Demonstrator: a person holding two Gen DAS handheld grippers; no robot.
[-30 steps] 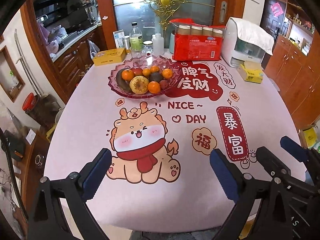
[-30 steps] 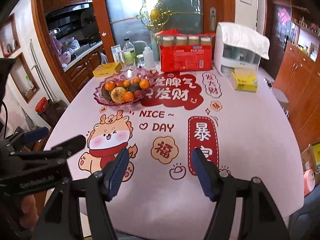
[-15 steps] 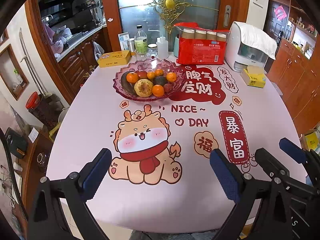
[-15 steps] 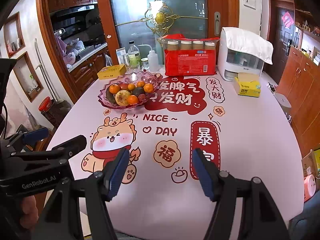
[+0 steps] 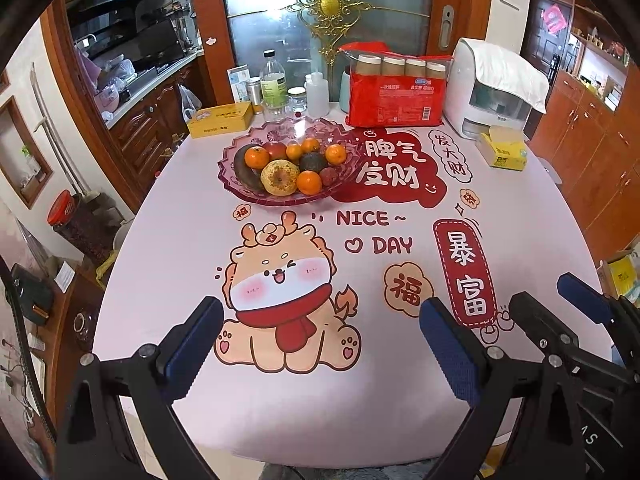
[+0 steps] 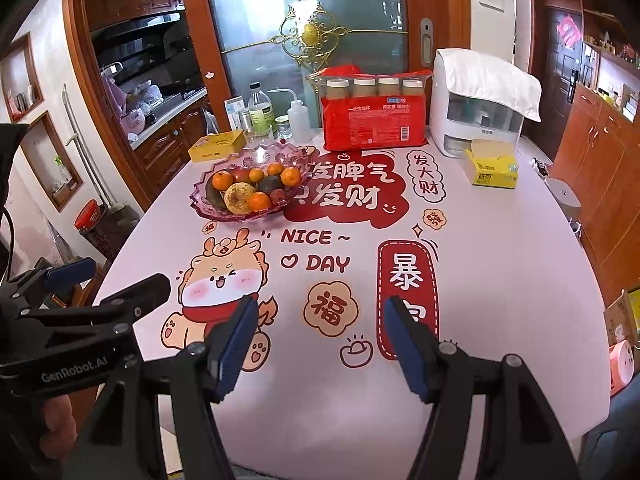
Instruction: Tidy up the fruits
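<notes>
Fruits (image 5: pixel 286 164) sit piled in a pink glass bowl (image 5: pixel 240 190) at the far left of the table (image 5: pixel 520 220). Both the left tool (image 5: pixel 320 344) and right tool (image 6: pixel 318 346) hover wide and empty over its near edge

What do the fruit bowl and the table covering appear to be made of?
Fruit bowl: clear pink-tinted glass or hard plastic, glossy; the scalloped, patterned rim catches highlights and the cloth shows through. Table covering: likely wipeable vinyl or coated cloth, smooth with a soft sheen, printed with cartoon graphics, curving over the edge.
</notes>
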